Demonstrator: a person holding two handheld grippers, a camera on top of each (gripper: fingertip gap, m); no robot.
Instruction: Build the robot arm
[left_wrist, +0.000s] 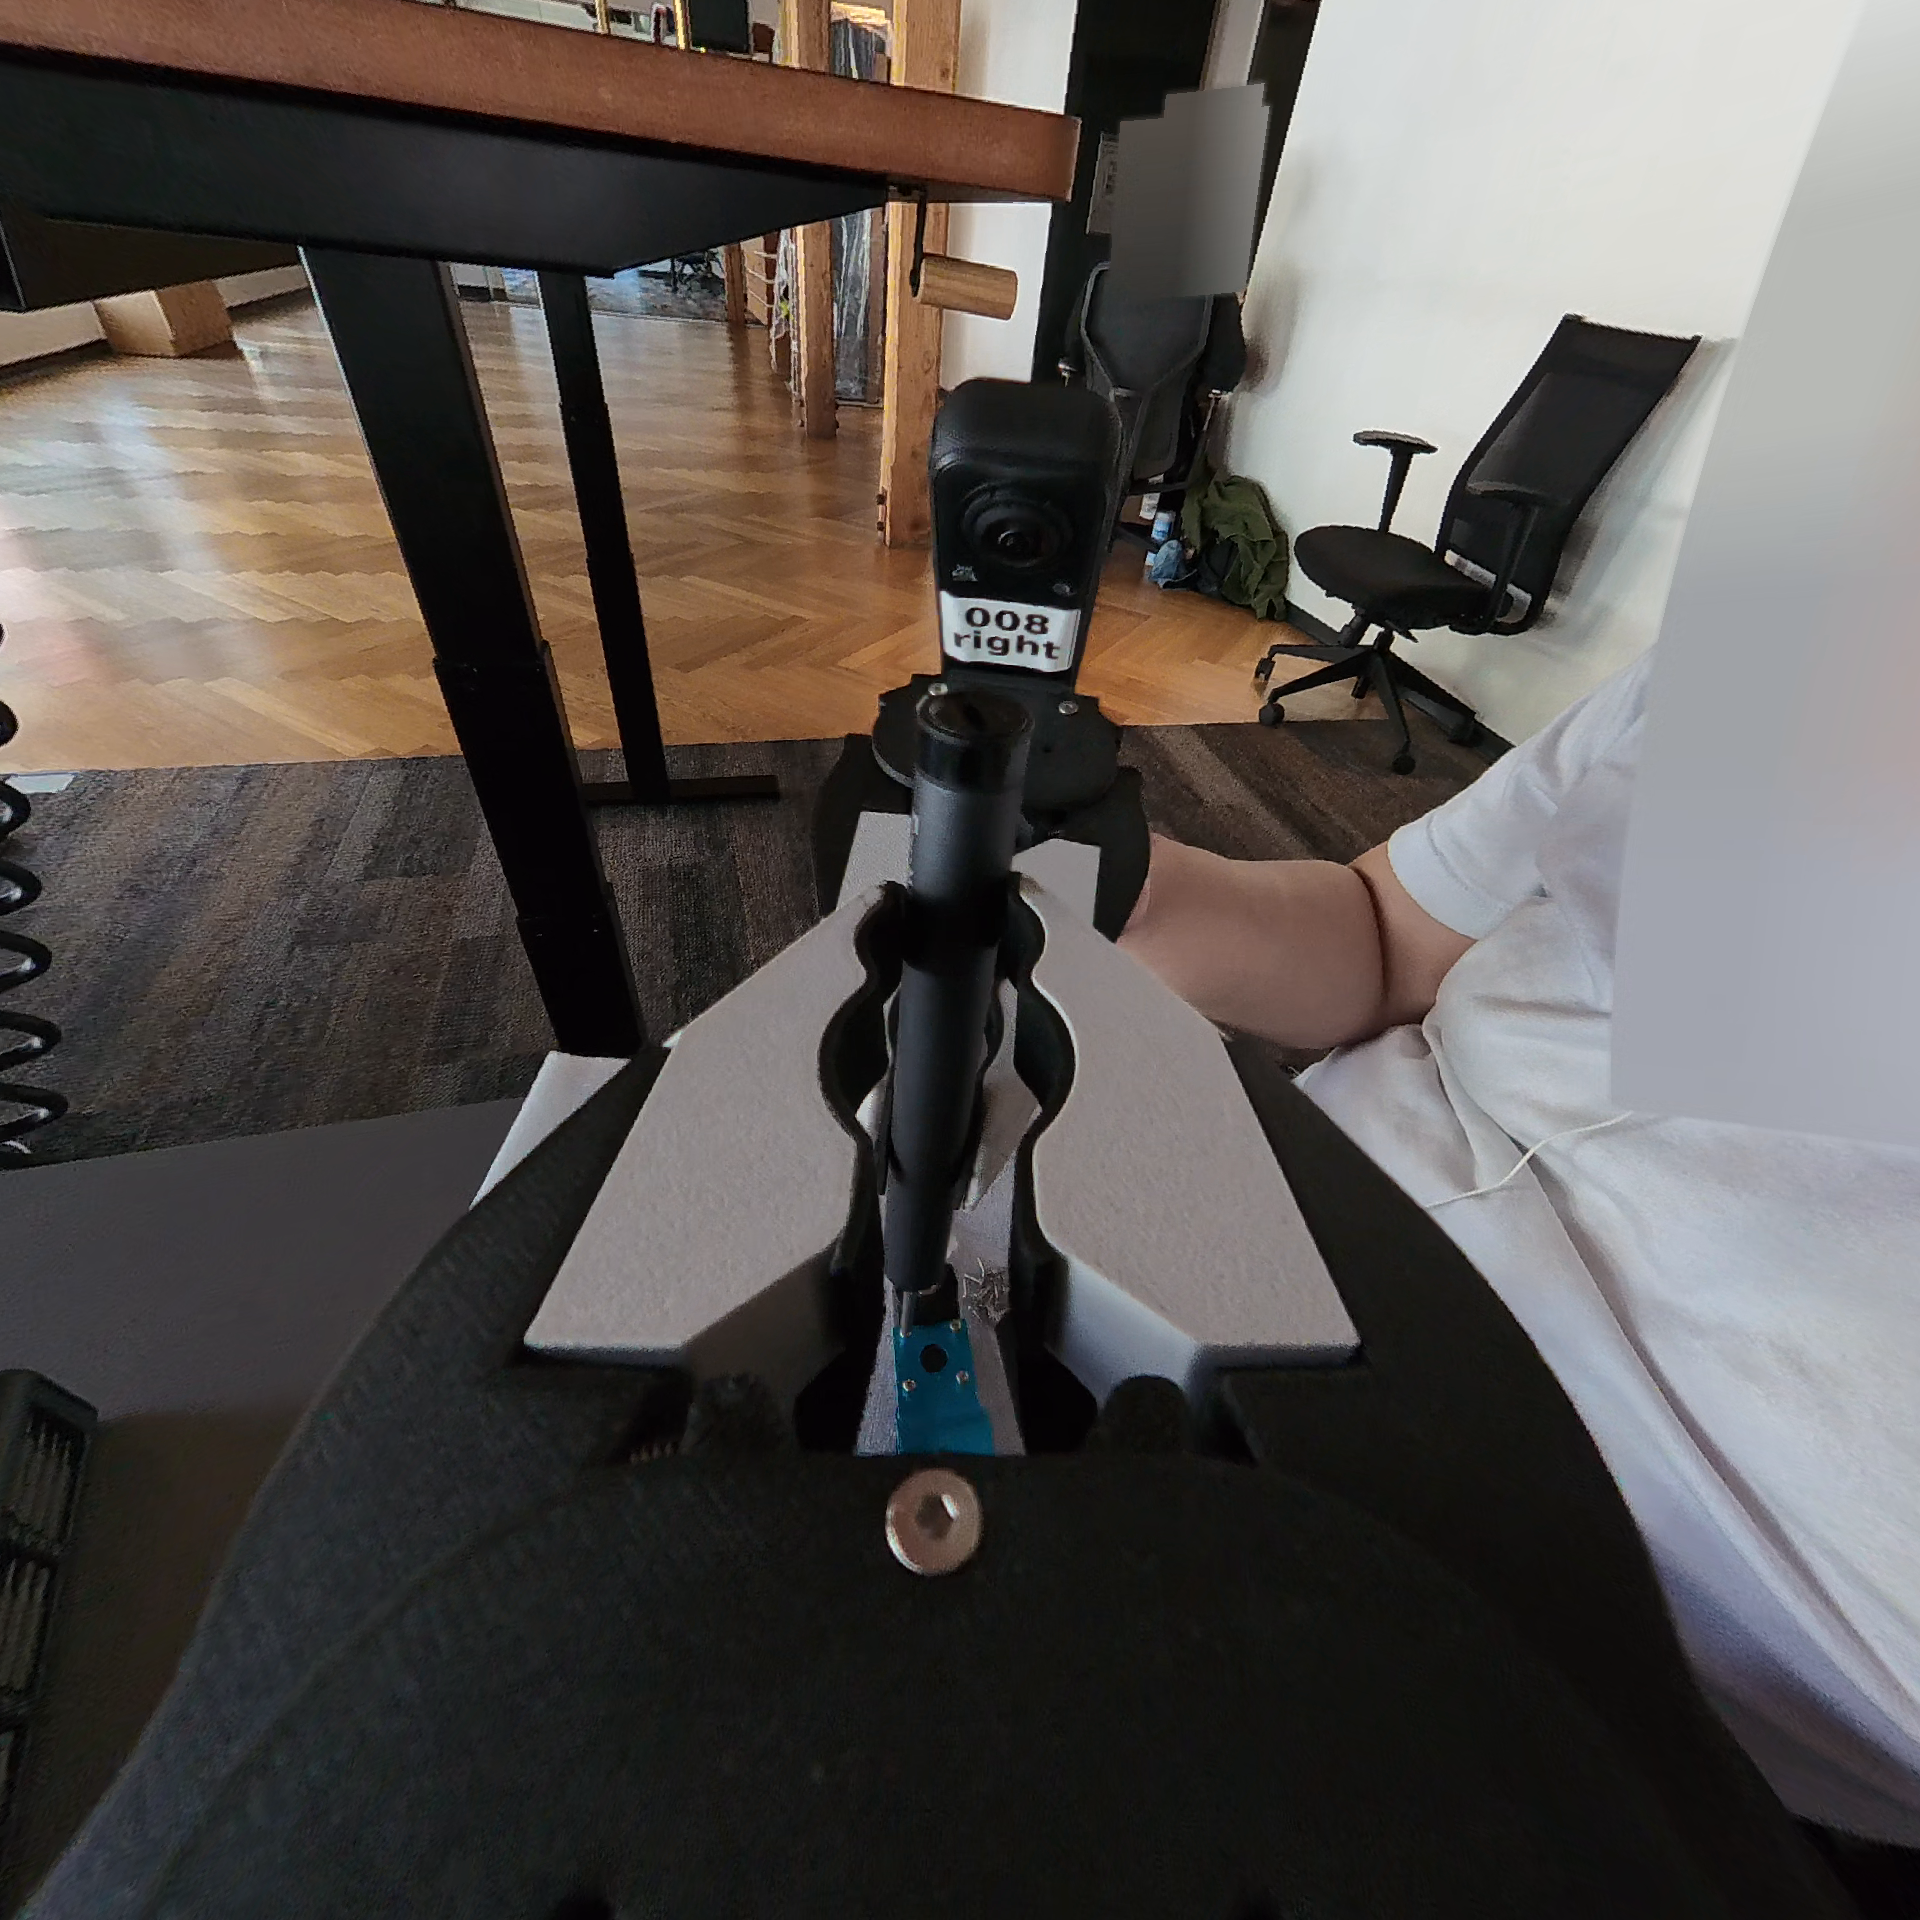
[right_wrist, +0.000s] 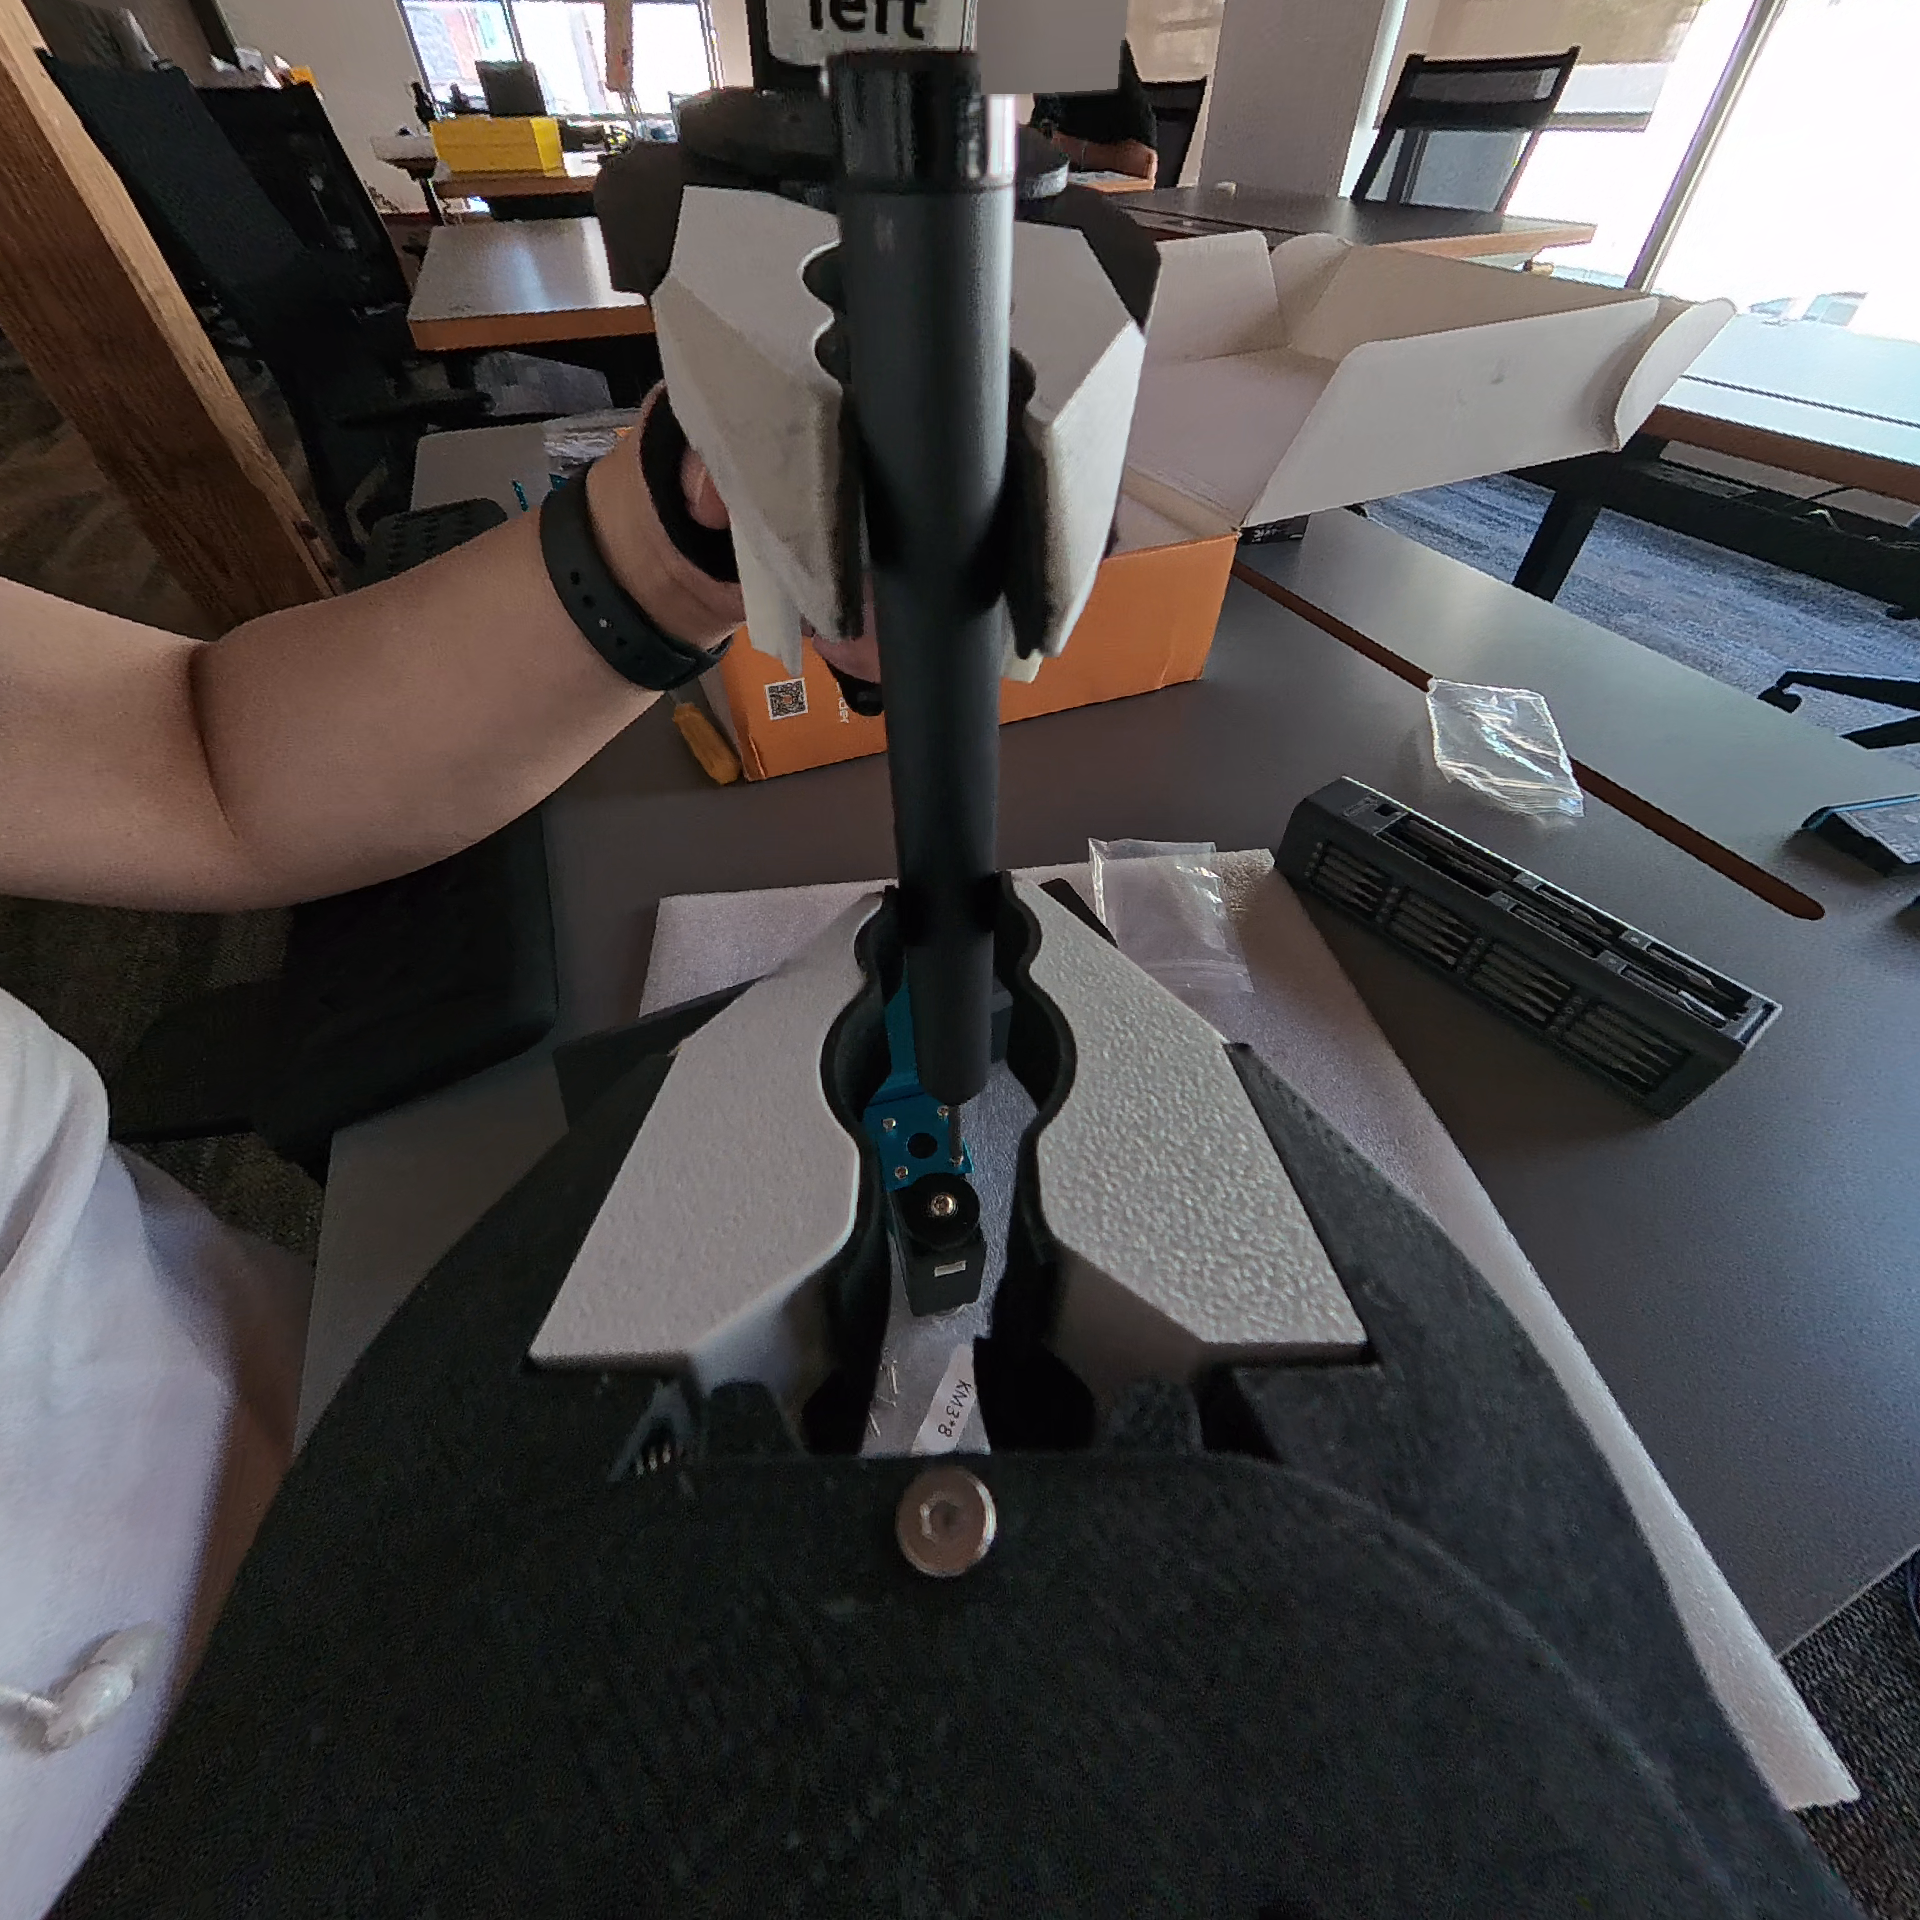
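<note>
Left wrist view: the left gripper (left_wrist: 940, 997) is being held clamped on a dark screwdriver (left_wrist: 940, 1039), whose long axis is running upright, slightly tilted, between the jaws. Its tip is being pressed onto a corner screw of the blue bracket (left_wrist: 935, 1382), directly below the gripper. In the right wrist view, the right gripper (right_wrist: 940, 997) is being held closed around the same shaft, lower down, nearer the bracket, which is lying on white foam (right_wrist: 727, 935) on the desk (right_wrist: 1558, 1299).
</note>
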